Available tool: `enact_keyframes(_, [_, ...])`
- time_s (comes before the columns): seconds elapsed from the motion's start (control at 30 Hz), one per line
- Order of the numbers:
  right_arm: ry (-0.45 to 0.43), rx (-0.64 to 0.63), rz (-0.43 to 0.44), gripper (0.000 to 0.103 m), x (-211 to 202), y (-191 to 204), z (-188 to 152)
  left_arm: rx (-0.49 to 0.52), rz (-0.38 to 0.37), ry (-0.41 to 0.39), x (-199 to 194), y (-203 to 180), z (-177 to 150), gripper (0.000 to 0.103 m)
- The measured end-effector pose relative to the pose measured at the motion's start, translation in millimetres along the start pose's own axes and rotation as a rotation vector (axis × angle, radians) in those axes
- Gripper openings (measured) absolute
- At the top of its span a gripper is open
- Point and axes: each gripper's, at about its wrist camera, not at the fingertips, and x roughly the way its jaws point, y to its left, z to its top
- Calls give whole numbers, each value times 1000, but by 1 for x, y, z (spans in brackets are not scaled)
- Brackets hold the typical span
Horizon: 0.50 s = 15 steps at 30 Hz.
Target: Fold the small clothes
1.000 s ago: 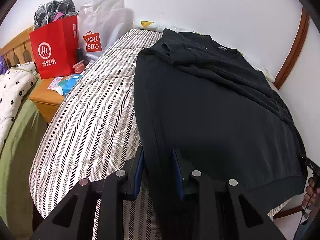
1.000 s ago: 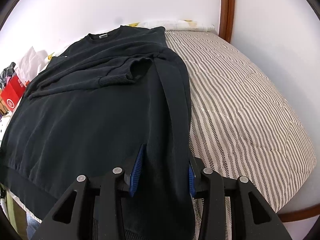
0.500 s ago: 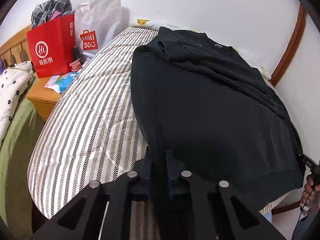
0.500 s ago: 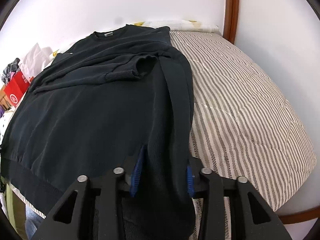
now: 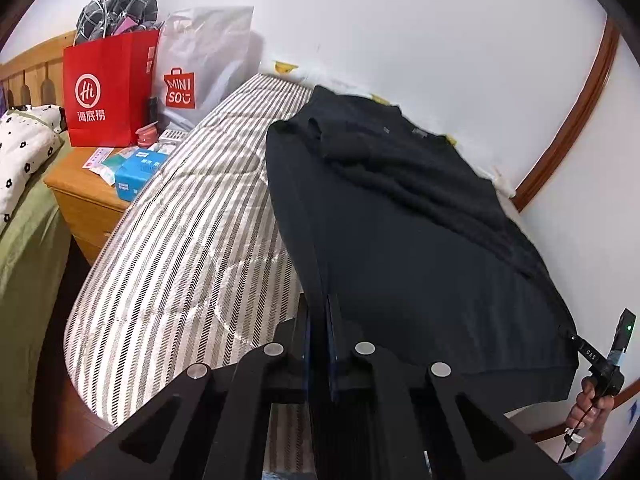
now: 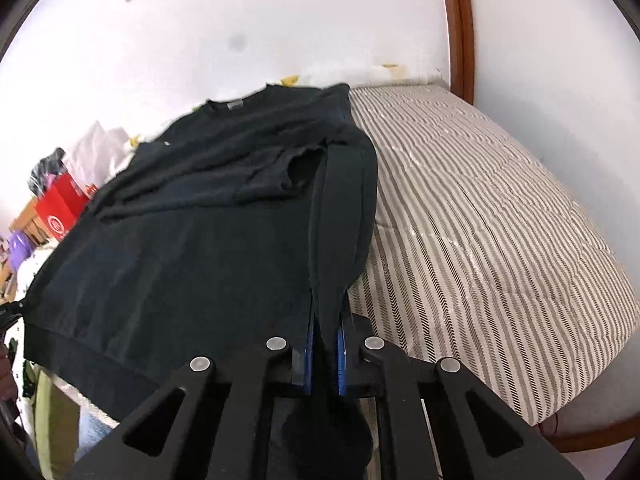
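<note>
A black sweatshirt lies spread on the striped bed, collar toward the far wall, both sleeves folded across its chest. My left gripper is shut on the sweatshirt's near left hem corner, and the cloth rises in a taut ridge from its blue pads. In the right wrist view the same sweatshirt fills the middle. My right gripper is shut on the near right hem corner, a pinched fold running up between its blue pads. The right gripper also shows at the left view's edge, held by a hand.
A wooden nightstand left of the bed carries a red paper bag, a white Miniso bag and small boxes. A green bed with a spotted quilt lies further left. A white wall and brown door trim stand behind the bed.
Both grippers have closed from open onto the sweatshirt's hem corners and lifted slightly, pulling the cloth into ridges at each side.
</note>
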Motion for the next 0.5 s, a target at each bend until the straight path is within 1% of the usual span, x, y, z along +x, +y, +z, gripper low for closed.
enact_keyframes(0.03, [-7,-6,1,8,-5,0,1,1,-11,-6,-5,-1,-1,6])
enact_keyframes(0.1, [-49,-22,11,8,-22,2,0,1,-30,-17,-13,-1,-2,6])
enact_keyframes(0.23, [-81,-55,17,8,-34,6,6,20,-43,-49,-22,-4,6,6])
enact_keyframes(0.37, [-116,-50,45,8,-33,8,22,2,-72,-83,-23,-8,28,6])
enact_keyframes(0.5, [-175,-33,83,8,-34,13,46,4,-73,-120,-20,-15,56,6])
